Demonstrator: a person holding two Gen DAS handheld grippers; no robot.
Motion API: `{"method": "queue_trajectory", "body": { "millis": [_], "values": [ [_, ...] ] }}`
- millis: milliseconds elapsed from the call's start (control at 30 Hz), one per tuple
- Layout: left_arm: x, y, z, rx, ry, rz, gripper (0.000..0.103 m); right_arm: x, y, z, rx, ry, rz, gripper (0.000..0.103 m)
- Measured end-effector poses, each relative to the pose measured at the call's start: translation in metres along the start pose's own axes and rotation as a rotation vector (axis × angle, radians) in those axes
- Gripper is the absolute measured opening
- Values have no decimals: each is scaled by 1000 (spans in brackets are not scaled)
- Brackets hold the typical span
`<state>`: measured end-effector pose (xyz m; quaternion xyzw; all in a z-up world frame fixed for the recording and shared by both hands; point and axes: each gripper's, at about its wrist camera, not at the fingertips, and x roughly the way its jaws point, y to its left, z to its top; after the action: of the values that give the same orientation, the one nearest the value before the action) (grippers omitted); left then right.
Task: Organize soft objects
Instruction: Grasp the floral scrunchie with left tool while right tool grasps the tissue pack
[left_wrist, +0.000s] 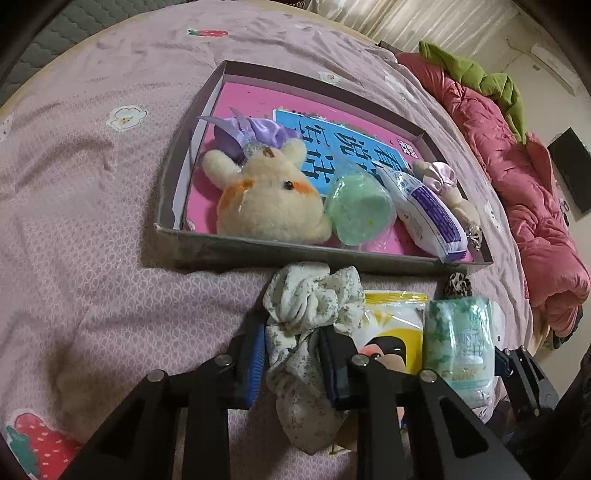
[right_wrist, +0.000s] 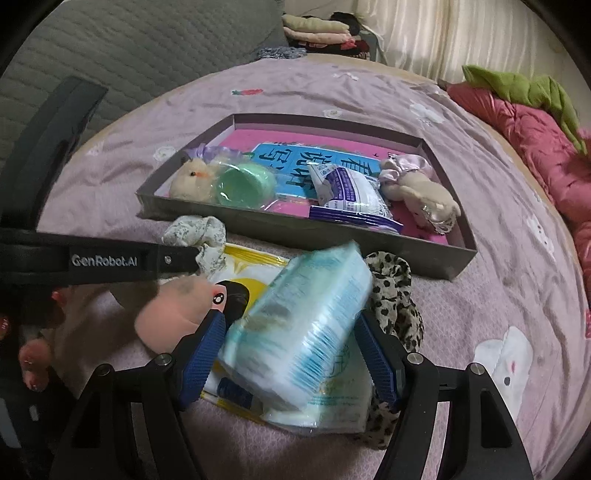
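My left gripper (left_wrist: 293, 354) is shut on a white floral scrunchie (left_wrist: 314, 295), held just in front of the grey tray's near wall (left_wrist: 295, 253). My right gripper (right_wrist: 291, 350) is shut on a pale green tissue pack (right_wrist: 299, 325), which is lifted and blurred; the pack also shows in the left wrist view (left_wrist: 460, 343). The tray holds a cream plush bunny (left_wrist: 273, 192), a green round sponge (left_wrist: 360, 210), a white and purple packet (left_wrist: 428, 210), a small plush with a pink scrunchie (right_wrist: 417, 181) and a purple satin piece (left_wrist: 251, 129).
A yellow packet (right_wrist: 251, 273) and a leopard-print scrunchie (right_wrist: 395, 295) lie on the purple bedsheet (left_wrist: 92, 221) before the tray. A red quilt with a green cloth (left_wrist: 517, 155) is bunched at the right. A hand (right_wrist: 173, 314) holds the left gripper.
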<state>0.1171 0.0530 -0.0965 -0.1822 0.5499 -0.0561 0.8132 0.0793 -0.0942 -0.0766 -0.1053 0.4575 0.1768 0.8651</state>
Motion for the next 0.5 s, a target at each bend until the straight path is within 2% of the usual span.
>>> {"method": "queue_trajectory", "body": {
  "millis": [100, 167, 267, 500],
  "values": [
    [0, 0, 0, -2, -5, -5, 24, -1, -5, 0, 20, -11, 23, 71],
    [-1, 1, -1, -4, -9, -8, 23, -2, -10, 0, 31, -9, 19, 58],
    [-5, 4, -3, 2, -17, -4, 22, -6, -17, -1, 55, -12, 30, 50],
    [-14, 5, -7, 1, -34, 1, 20, -21, -33, -4, 104, -20, 38, 46]
  ]
}}
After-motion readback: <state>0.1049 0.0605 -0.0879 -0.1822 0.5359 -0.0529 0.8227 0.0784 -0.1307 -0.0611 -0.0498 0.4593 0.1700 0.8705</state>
